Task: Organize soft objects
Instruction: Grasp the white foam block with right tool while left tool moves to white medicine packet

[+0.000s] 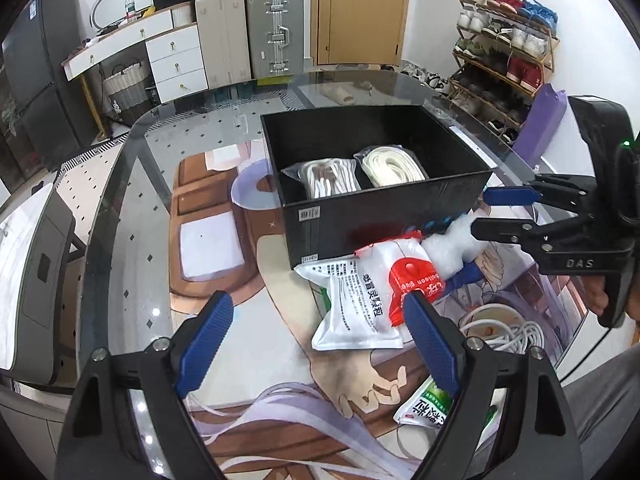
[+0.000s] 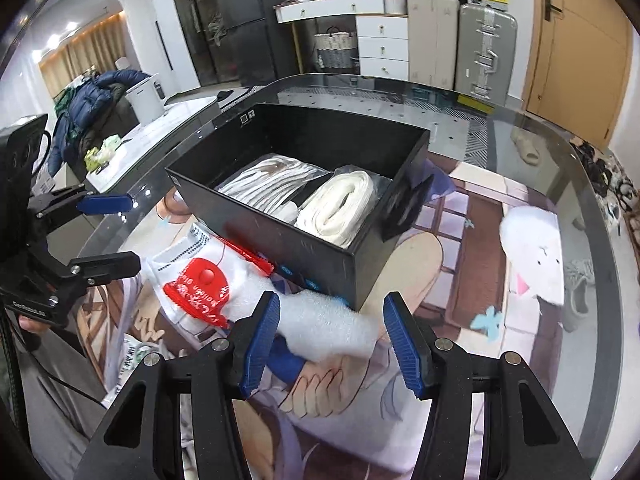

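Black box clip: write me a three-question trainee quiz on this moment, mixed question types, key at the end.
1. True or false: the black box already holds two bagged white bundles.
2. Multiple choice: the white foam piece lies (A) inside the box, (B) on the table against the box's near wall, (C) clamped in the left gripper.
3. Fill in: the right gripper has its jaws ____.

Key: 1 true; 2 B; 3 open.

A black box (image 1: 384, 216) holds cream and white bundles (image 1: 394, 166), beside a red-and-white packet (image 1: 372, 300) (black print).
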A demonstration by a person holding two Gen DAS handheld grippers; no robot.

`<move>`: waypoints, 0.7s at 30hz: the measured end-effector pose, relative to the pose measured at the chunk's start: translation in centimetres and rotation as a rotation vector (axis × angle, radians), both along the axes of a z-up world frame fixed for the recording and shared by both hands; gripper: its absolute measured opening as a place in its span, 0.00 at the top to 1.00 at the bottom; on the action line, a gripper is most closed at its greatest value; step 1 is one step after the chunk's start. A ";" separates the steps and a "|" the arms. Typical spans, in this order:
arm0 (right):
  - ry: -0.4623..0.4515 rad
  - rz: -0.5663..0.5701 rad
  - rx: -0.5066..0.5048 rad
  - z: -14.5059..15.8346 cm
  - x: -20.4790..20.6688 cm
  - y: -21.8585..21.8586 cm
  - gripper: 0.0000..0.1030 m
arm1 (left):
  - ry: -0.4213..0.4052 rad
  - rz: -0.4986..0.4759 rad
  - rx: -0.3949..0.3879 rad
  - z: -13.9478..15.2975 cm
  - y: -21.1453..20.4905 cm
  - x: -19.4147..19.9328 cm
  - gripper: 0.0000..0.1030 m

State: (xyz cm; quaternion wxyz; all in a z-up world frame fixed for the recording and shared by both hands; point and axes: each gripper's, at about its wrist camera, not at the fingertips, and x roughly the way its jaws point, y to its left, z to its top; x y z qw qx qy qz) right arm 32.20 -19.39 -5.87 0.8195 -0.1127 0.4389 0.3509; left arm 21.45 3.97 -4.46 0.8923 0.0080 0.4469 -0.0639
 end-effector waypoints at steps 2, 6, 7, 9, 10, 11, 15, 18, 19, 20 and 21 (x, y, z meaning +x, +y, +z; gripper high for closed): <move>0.017 0.015 0.008 -0.4 0.3 0.2 0.40 | 0.005 0.003 -0.001 -0.1 0.0 0.1 0.15; 0.047 0.042 -0.012 -0.9 0.0 0.7 0.39 | 0.011 0.000 -0.010 -0.2 0.1 0.2 0.15; 0.061 0.052 -0.010 -0.8 -0.3 0.6 0.39 | 0.013 -0.003 -0.007 -0.2 0.1 0.2 0.15; 0.091 0.068 -0.006 -0.7 -0.9 0.3 0.39 | 0.019 0.001 0.004 -0.4 0.2 0.2 0.15; 0.106 0.074 -0.009 -0.7 -1.4 0.2 0.39 | 0.022 0.003 0.005 -0.5 0.2 0.3 0.15; 0.119 0.085 -0.009 -0.6 -1.8 0.0 0.39 | 0.028 0.002 0.003 -0.7 0.3 0.3 0.15; 0.134 0.125 -0.008 0.2 -3.4 -0.1 0.39 | 0.037 0.009 0.007 -0.9 0.6 0.4 0.15; 0.069 0.122 -0.034 0.8 -3.8 0.3 0.39 | 0.057 0.008 0.010 -1.3 0.6 0.7 0.15; 0.050 0.128 -0.052 0.7 -3.9 0.7 0.39 | 0.062 0.005 0.012 -1.5 0.5 0.8 0.15; 0.041 0.135 -0.069 0.6 -4.0 1.1 0.39 | 0.069 0.000 0.017 -1.7 0.3 1.0 0.15; 0.039 0.144 -0.085 0.3 -4.0 1.6 0.39 | 0.071 -0.002 0.023 -1.8 0.2 1.0 0.16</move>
